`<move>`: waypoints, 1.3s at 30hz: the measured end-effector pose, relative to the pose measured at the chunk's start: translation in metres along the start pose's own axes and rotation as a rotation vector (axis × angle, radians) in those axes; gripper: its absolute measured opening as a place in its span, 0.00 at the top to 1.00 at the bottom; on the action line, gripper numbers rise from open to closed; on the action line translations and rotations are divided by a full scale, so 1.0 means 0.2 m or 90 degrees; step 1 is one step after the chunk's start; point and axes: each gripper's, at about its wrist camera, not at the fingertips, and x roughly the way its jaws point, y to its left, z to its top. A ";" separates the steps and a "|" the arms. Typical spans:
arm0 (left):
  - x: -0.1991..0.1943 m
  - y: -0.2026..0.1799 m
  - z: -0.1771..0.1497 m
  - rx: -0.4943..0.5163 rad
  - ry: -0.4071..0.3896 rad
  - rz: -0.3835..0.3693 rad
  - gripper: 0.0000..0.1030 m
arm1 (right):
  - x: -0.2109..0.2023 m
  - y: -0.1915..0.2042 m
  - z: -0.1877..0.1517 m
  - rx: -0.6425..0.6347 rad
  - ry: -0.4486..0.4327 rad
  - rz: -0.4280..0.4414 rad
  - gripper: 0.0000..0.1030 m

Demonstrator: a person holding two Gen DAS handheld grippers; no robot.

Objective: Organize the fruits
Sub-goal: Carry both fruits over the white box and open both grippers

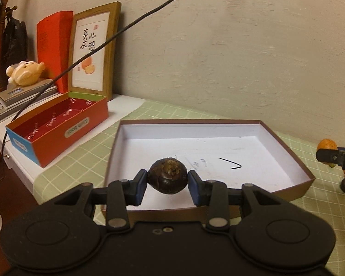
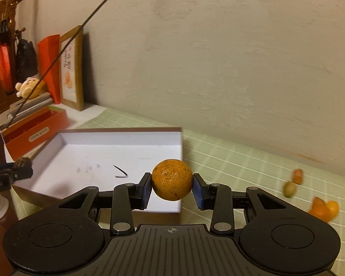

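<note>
Fingers of my left gripper pinch a dark brown, round fruit with a rough tuft on top, the blue pads pressed against its two sides, and hold it above the near part of a shallow brown box whose white floor bears a black pen stroke; fingers of my right gripper clamp a small speckled orange the same way, carried over the box's near right corner. Seen from the left wrist, the right gripper's tip and its orange show at the far right edge, past the box's right wall. Green checked cloth covers the table under the box. To the box's left stands an open red carton with a blue end panel, and behind it a wooden picture frame leans on the wall beside a yellow plush toy lying on stacked books. From the right wrist, blurred on the cloth at far right, lie orange peel pieces, a small green fruit and a small pinkish one just behind it, all well apart from the box
</note>
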 end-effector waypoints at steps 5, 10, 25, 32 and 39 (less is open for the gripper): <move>0.00 0.03 -0.01 -0.003 0.002 0.015 0.72 | 0.07 0.06 0.03 0.002 0.001 0.022 0.63; 0.04 0.09 -0.02 -0.021 0.012 0.024 0.58 | 0.16 0.09 0.02 0.004 0.023 0.040 0.63; -0.01 0.19 0.01 -0.062 -0.038 0.118 0.06 | 0.21 0.06 -0.03 0.013 -0.009 -0.049 0.00; 0.01 0.20 0.03 -0.065 0.000 0.082 0.06 | 0.16 0.07 -0.03 0.022 -0.023 -0.075 0.00; 0.02 0.17 0.03 -0.075 0.010 0.022 0.06 | 0.14 0.03 -0.01 0.050 0.006 -0.065 0.00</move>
